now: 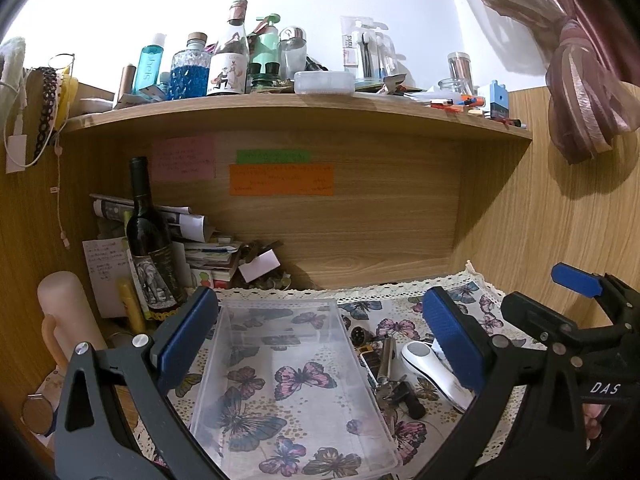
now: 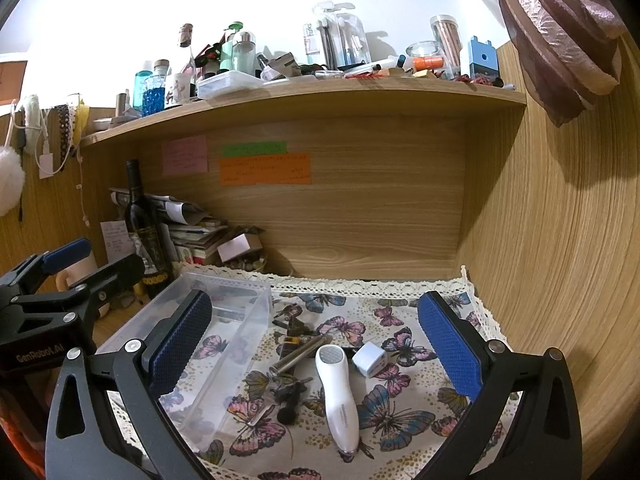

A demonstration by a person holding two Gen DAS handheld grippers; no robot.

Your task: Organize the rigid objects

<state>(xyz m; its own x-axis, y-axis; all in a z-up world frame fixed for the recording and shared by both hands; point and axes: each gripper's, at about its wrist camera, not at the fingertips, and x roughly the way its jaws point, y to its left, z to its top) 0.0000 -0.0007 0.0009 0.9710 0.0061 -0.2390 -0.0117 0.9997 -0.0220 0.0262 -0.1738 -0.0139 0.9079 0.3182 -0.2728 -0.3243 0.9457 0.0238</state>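
Left gripper with jaws spread wide and empty, hovering over the clear plastic bin on the left part of the butterfly-print cloth; right gripper likewise wide open, holding nothing. Between its pads lie the white handheld device, faint print unreadable, a small white cube and a metal cylinder, just right of the bin. Legible writing: "DAS" and "GenRobot.AI" on the gripper bodies.
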